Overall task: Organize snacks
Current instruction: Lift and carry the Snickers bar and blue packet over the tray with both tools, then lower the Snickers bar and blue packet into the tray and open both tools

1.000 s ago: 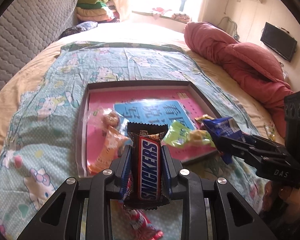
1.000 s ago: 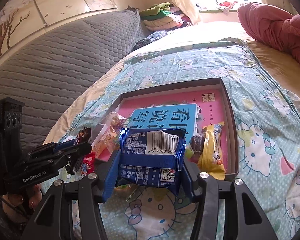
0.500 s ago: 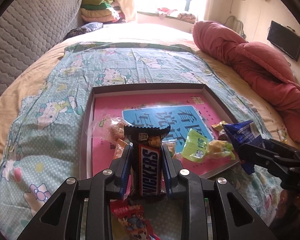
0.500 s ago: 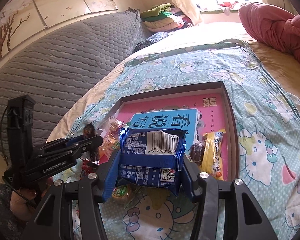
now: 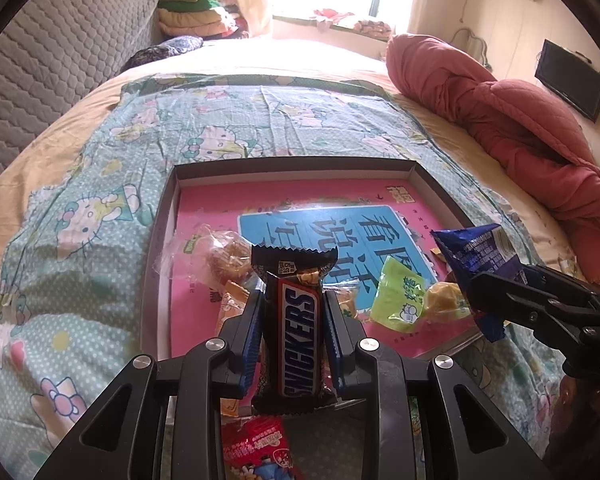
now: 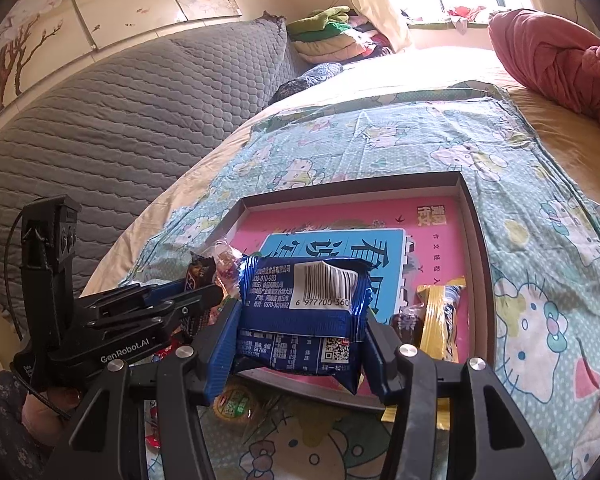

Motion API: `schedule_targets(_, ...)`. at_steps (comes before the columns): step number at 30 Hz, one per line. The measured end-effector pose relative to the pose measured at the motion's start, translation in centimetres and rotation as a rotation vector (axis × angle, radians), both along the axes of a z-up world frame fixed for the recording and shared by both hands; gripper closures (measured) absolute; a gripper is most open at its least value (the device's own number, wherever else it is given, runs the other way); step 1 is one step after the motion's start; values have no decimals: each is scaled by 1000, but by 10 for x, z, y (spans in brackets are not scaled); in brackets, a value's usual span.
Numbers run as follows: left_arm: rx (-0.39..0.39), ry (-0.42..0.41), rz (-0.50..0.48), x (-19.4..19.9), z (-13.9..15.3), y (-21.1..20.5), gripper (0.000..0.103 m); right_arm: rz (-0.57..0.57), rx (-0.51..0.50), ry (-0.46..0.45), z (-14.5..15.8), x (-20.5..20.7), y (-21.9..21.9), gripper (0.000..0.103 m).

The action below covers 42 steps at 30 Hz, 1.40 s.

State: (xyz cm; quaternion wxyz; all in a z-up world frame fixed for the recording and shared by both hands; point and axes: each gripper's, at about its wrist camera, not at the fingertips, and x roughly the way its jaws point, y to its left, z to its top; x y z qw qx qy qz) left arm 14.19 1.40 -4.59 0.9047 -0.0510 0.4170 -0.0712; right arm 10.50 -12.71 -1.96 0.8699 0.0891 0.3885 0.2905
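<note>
My left gripper [image 5: 294,300] is shut on a Snickers bar [image 5: 298,332] and holds it upright over the near edge of the shallow dark tray [image 5: 292,166] with a pink and blue floor. My right gripper [image 6: 300,308] is shut on a blue snack packet [image 6: 304,312] over the tray's near edge [image 6: 300,394]; the packet also shows in the left wrist view [image 5: 476,256]. In the tray lie a clear bag of cookies [image 5: 216,256], a green packet [image 5: 400,296], and a yellow packet [image 6: 440,320].
A red snack packet [image 5: 260,448] and a small green cup [image 6: 234,404] lie on the Hello Kitty sheet [image 5: 80,240] in front of the tray. A red quilt [image 5: 500,120] is heaped at the right. A grey padded headboard [image 6: 120,120] stands at the left.
Both grippers have moved forward toward the tray with their snacks still held. The tray looks nearer and the right gripper's blue packet sits closer to the tray's right side.
</note>
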Motion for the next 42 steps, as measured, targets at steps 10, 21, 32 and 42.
schedule_targets(10, -6, 23, -21, 0, -8, -5, 74, 38, -30, -6, -4, 5, 16, 48)
schedule_targets(21, -23, 31, -19, 0, -10, -2, 74, 94, -81, 7, -16, 9, 37, 48)
schedule_targets(32, -31, 39, -17, 0, -12, 0, 74, 104, -114, 25, -25, 9, 43, 47)
schedule_targets(42, -43, 45, -15, 1, -13, 1, 74, 95, -157, 16, -26, 8, 47, 46)
